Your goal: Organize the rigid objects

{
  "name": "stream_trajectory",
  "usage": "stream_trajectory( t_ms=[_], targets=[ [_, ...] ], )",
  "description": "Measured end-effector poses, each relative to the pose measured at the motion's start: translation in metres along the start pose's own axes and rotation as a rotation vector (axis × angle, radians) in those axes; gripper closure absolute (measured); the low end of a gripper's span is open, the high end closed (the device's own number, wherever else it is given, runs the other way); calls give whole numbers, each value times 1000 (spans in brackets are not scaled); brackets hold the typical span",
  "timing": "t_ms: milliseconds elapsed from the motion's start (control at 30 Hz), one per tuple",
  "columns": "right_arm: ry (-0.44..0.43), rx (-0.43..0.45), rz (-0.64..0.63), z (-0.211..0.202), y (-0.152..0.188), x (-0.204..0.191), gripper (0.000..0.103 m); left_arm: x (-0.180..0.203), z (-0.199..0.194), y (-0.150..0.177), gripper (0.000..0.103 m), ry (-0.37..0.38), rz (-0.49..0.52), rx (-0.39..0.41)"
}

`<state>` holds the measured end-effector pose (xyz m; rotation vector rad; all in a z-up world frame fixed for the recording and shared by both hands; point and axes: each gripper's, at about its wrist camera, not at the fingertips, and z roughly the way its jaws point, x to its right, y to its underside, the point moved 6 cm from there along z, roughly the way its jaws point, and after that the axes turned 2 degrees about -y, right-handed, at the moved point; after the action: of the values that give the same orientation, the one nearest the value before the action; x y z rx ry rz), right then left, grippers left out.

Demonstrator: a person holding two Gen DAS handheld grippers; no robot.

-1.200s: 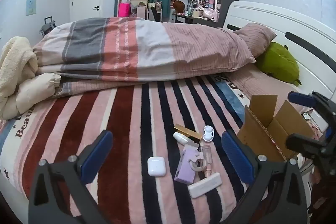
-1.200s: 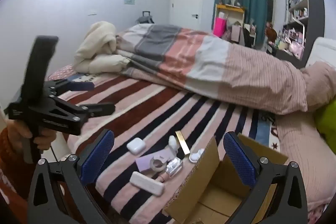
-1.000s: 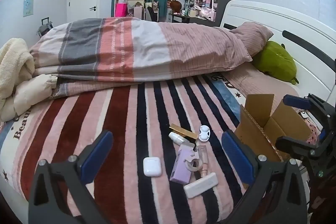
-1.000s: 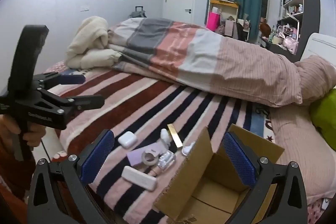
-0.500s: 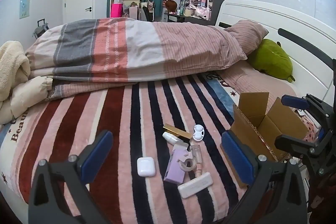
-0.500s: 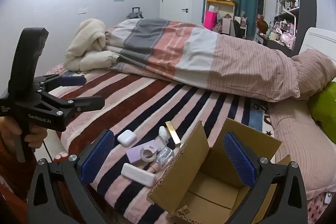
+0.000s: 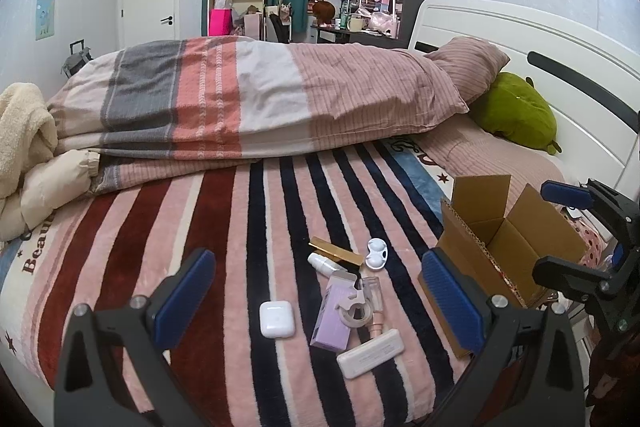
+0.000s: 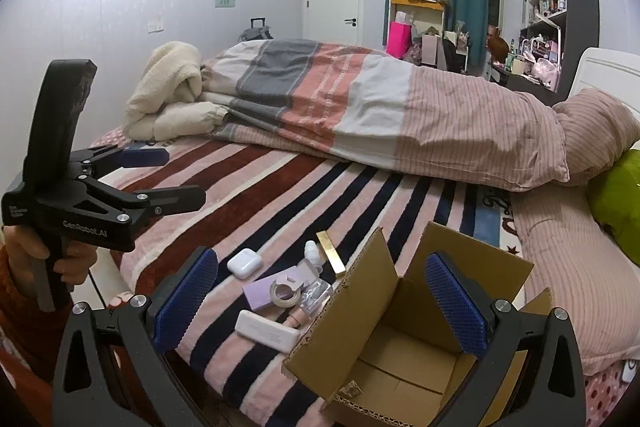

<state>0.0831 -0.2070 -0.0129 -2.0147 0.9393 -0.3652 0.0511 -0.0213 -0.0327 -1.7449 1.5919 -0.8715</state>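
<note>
Small items lie in a cluster on the striped blanket: a white earbud case [image 7: 277, 319] [image 8: 244, 264], a purple box [image 7: 332, 315] [image 8: 262, 293] with a tape ring [image 7: 354, 311] [image 8: 285, 293] on it, a flat white case [image 7: 370, 353] [image 8: 267, 335], a gold bar [image 7: 336, 251] [image 8: 331, 253] and a white lens case [image 7: 377, 254]. An open cardboard box [image 7: 504, 247] [image 8: 404, 359] stands right of them, nothing inside. My left gripper [image 7: 316, 291] [image 8: 176, 177] hovers open above the cluster. My right gripper [image 8: 322, 301] [image 7: 556, 233] is open over the box's near flap.
A folded striped quilt [image 7: 256, 107] lies across the bed behind the items, a cream fleece [image 7: 24, 135] at the left and a green plush [image 7: 516, 115] by the white headboard. A hand [image 8: 28, 251] holds the left gripper near the bed's edge.
Both views have drifted: the cluster sits a little further left in the left wrist view, and the cardboard box has come closer and more central under the right gripper. Both grippers stay open.
</note>
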Motion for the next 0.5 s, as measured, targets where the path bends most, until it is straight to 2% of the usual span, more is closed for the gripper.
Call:
stream_trajectory(
  t_ms=[500],
  targets=[
    [-10, 1, 19, -10, 8, 5, 0, 8, 0, -2, 0, 7, 4, -4]
  ],
)
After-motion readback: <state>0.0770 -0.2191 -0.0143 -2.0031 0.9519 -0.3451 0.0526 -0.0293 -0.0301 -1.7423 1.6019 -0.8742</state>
